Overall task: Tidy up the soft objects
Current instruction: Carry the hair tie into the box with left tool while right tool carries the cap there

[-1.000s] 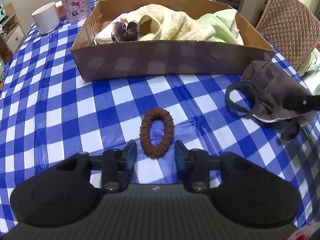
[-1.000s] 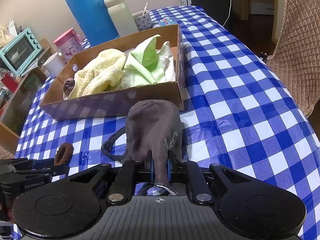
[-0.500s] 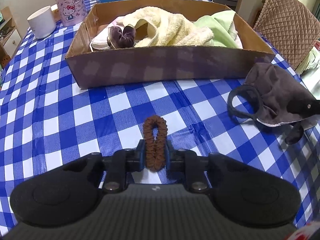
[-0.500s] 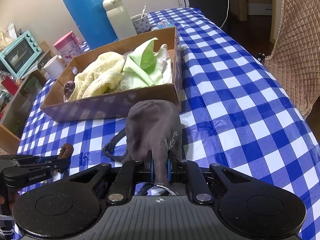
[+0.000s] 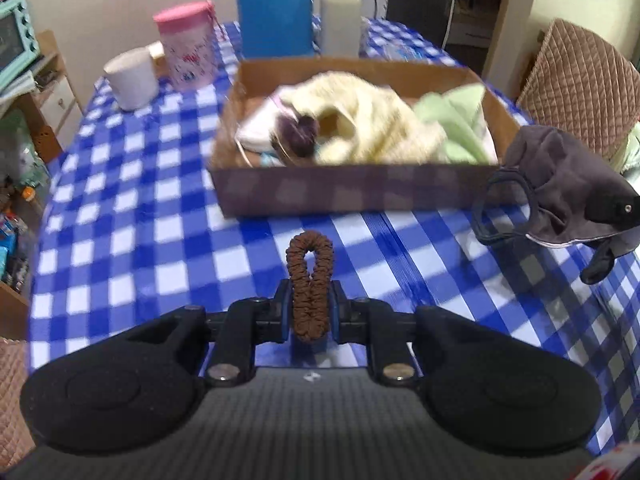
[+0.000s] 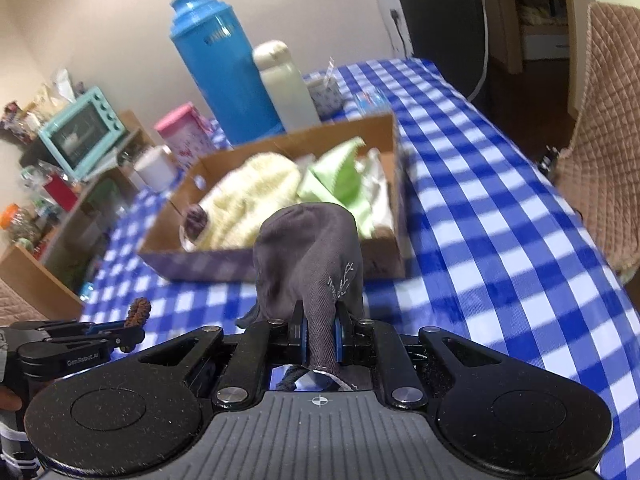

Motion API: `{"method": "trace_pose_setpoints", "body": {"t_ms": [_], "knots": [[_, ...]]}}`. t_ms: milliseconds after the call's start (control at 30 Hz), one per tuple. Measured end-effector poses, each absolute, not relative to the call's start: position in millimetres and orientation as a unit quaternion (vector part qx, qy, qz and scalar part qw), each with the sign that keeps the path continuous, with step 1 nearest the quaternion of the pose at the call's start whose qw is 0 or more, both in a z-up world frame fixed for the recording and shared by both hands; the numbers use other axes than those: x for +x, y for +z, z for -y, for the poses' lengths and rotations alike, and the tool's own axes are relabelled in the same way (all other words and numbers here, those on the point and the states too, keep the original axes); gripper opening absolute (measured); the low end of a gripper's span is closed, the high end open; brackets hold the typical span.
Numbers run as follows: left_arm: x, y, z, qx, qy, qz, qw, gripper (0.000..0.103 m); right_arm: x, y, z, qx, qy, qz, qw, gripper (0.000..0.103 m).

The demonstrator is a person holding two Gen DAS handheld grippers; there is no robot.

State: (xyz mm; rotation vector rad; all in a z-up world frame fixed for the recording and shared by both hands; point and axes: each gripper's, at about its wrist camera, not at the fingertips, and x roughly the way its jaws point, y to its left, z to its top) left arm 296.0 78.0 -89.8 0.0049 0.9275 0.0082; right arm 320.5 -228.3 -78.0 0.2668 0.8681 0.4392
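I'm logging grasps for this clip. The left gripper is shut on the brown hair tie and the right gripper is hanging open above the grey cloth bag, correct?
Not quite. The right gripper is not open: in the right wrist view its jaws are shut on a fold of the grey cloth bag. The rest stands: the left gripper is shut on the brown hair tie.

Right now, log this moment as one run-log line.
left gripper: shut on brown scrunchie | right gripper: shut on grey cloth mask | both lifted | cardboard box: ahead
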Motion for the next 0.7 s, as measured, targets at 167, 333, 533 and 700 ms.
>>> {"method": "trace_pose_setpoints", "body": {"t_ms": [167,333,533,700], "knots": [[308,-64,-87,0.007,0.007,-0.421,0.907,0.016,336,-55,223,0.133,0.232,-0.389,0.882,0.012],[336,-49,-89,0.035,0.008,-0.394,0.918,0.016,369,-39,214,0.122,0.237,-0.360,0.894,0.012],[384,-40,-90,0.057,0.009,-0.376,0.925,0.016,415,-31,196,0.069,0.226,-0.334,0.913,0.012],[422,-40,-89,0.071,0.003,-0.373,0.925,0.017,450,-41,182,0.017,0.205,-0.326,0.923,0.012]]}}
